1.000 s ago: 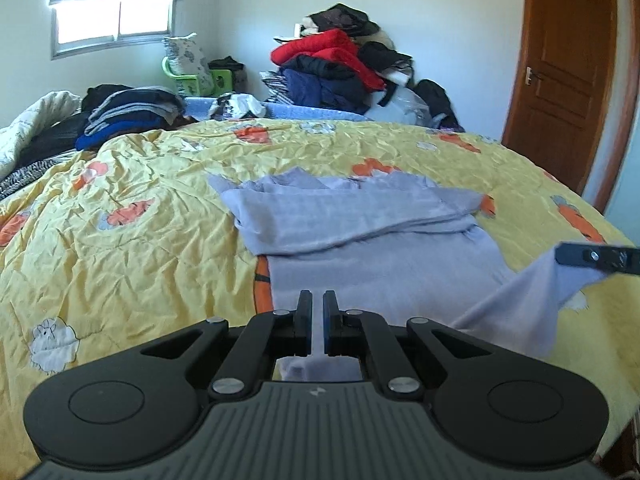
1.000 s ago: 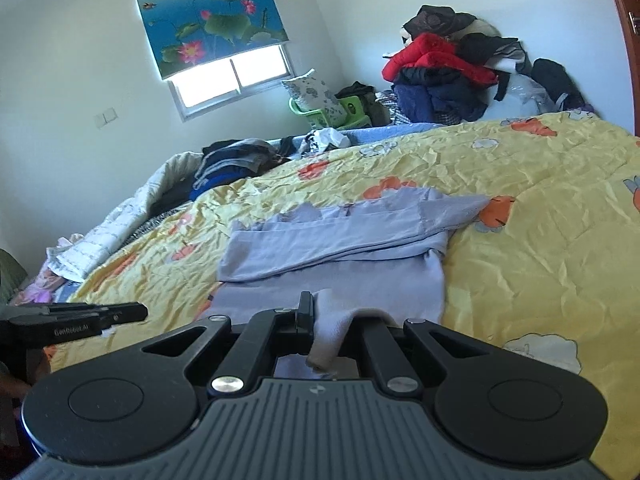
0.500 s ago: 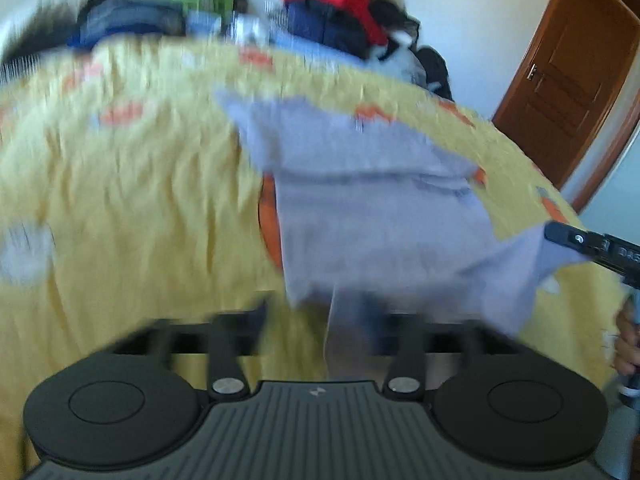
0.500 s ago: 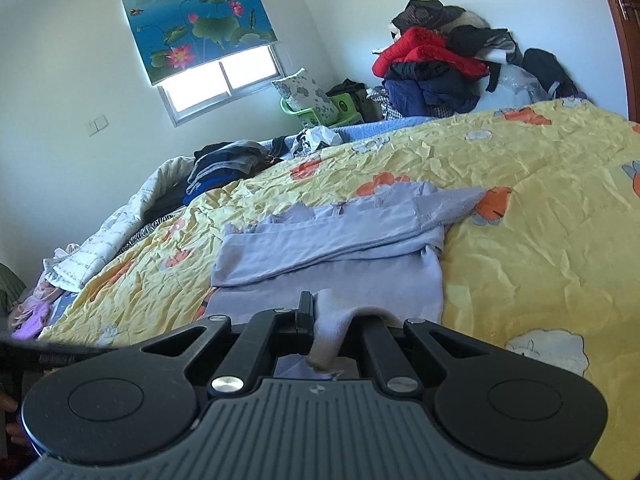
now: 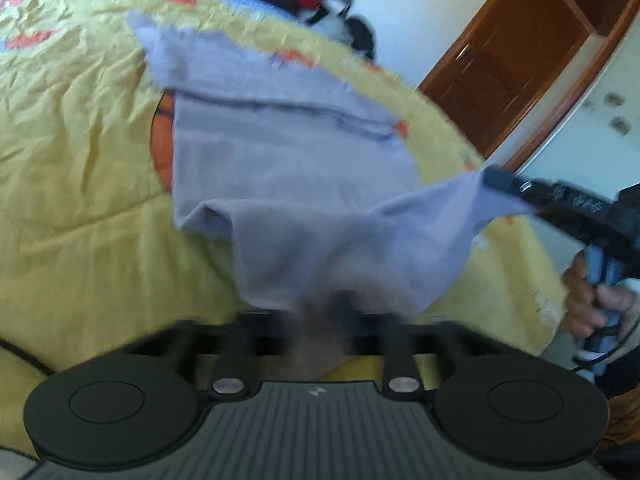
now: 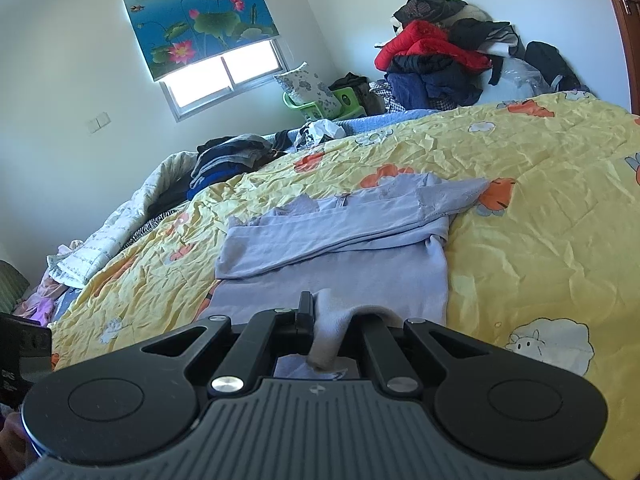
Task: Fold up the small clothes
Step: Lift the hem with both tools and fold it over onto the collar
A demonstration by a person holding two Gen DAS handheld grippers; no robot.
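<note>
While your right gripper [image 6: 320, 320] clamps the lilac top's [image 6: 340, 268] hem, your left gripper [image 5: 320, 312] pinches it too. The top lies on the yellow bedspread [image 6: 540, 208], by its near edge.

Left wrist view looked steeply down along its gripper [image 5: 320, 312] at the bed [image 5: 80, 184] from close range, toward the door [image 5: 508, 68]. Right wrist view looked shallowly across the bed [image 6: 540, 208] toward the window [image 6: 224, 76]. Both shared the lilac garment [image 5: 280, 152] [image 6: 340, 256].

Yellow cartoon-print bedspread [image 6: 540, 208], lotus-print window blind [image 6: 196, 16], heaped jackets [image 6: 436, 60] against the wall, brown wooden door [image 5: 508, 64].
</note>
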